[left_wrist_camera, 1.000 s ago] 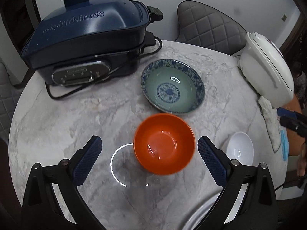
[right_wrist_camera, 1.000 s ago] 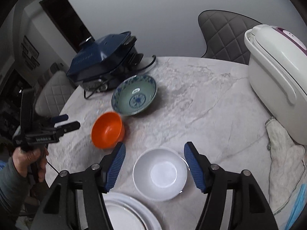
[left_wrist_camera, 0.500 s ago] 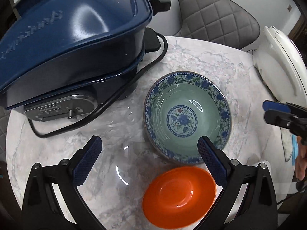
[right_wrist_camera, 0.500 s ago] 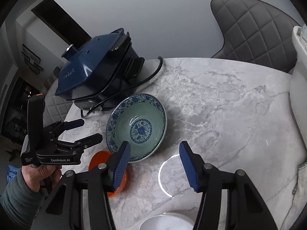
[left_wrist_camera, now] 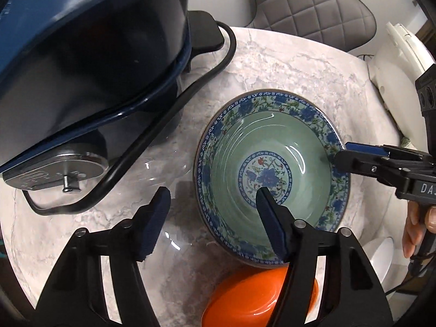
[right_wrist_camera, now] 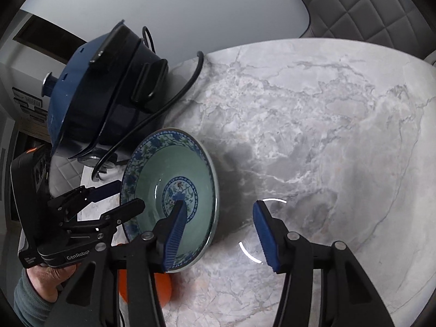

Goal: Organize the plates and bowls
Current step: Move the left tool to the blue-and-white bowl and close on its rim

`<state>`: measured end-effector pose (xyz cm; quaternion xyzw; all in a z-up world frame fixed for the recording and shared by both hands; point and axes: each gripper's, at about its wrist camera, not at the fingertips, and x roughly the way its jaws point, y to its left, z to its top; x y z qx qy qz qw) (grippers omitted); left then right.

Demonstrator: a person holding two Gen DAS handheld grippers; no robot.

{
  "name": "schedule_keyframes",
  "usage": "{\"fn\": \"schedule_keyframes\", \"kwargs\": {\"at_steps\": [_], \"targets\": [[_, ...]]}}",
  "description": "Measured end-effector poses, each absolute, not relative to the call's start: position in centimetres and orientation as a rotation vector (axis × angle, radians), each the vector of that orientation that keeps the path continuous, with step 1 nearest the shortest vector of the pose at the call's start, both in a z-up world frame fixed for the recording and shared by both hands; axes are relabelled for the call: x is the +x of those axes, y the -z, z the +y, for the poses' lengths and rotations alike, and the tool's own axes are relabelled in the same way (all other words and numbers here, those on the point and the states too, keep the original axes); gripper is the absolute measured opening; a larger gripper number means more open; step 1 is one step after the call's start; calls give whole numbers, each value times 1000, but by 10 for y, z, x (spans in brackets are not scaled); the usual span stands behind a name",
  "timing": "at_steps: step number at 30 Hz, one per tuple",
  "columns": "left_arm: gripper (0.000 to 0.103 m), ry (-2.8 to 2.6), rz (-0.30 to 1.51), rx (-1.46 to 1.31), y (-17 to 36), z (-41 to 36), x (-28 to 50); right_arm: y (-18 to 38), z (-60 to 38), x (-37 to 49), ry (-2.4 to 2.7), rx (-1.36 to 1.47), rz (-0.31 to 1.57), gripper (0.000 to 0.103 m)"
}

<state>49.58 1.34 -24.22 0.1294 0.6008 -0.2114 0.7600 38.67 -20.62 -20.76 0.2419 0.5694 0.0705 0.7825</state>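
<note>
Left gripper, body side: "GenRobot", last letter cut off. Right gripper, body: "DA", remainder out of frame.

Evenly lit from overhead; ring glare on table; soft shadow beside bowl; edges bent, perhaps slightly blurred.

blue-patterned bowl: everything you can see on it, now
The patterned bowl is wide and glossy, ceramic by the look: pale green inside, a blue floral band round the rim, a blue flower medallion at the bottom. It sits upright and empty on the marble table, beside the dark blue cooker. The left gripper and right gripper each straddle its rim, one finger inside, one outside; contact cannot be told. The orange bowl lies close by.
</note>
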Motion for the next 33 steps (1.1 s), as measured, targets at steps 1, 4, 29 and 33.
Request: {"fn": "schedule_keyframes", "kwargs": {"at_steps": [1, 4, 29, 33], "targets": [[58, 462, 1311, 278, 244, 12, 497, 210, -206, 388, -148, 527, 1235, 53], [43, 458, 1332, 275, 254, 10, 503, 217, -203, 390, -151, 521, 1256, 47], [17, 478, 1364, 278, 261, 7, 490, 227, -192, 391, -150, 542, 1308, 11], [17, 482, 1367, 278, 259, 9, 488, 227, -194, 390, -143, 551, 1306, 11]]}}
